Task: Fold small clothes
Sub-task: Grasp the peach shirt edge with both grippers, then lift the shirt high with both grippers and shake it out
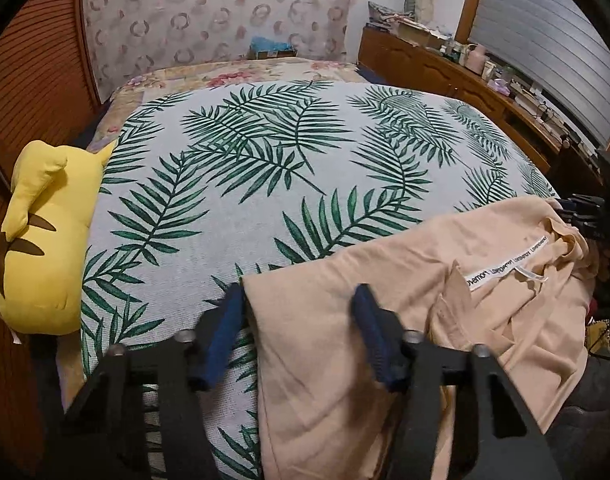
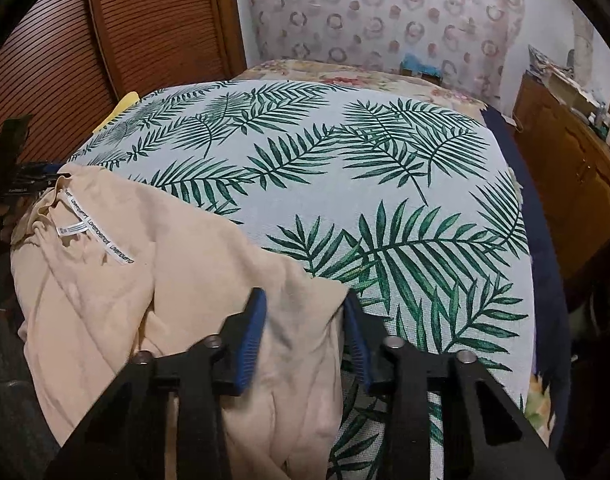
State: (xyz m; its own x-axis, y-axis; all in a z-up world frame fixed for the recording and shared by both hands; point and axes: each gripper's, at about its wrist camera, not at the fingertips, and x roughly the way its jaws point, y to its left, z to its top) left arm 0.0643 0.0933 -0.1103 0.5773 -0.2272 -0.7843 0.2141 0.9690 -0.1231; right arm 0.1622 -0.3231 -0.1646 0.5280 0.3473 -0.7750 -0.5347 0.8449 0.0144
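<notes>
The left wrist view alone shows a yellow plush toy with brown stripes (image 1: 41, 240) at the left edge of the bed and a long wooden sideboard cluttered with small items (image 1: 465, 68) under a window with grey blinds; the right wrist view alone shows ribbed brown wooden doors (image 2: 105, 40) beside the bed.

Nearest in each view are the black grippers with blue pads. The left gripper (image 1: 301, 300) stands with its jaws partly apart, astride the left corner of the peach-coloured cotton garment with a white printed neck tape (image 1: 385, 320), the left pad just off the cloth on the bedspread; whether the pads press the fabric I cannot tell. The right gripper (image 2: 303, 308) likewise straddles the garment's right corner, jaws narrowed, cloth between them, grip unclear.

The garment lies rumpled across the near edge of the white bedspread printed with green palm fronds (image 2: 345, 168). Beyond it lies a floral quilt (image 1: 245, 74), then a wall hung with pink ring-patterned fabric (image 1: 225, 12).
</notes>
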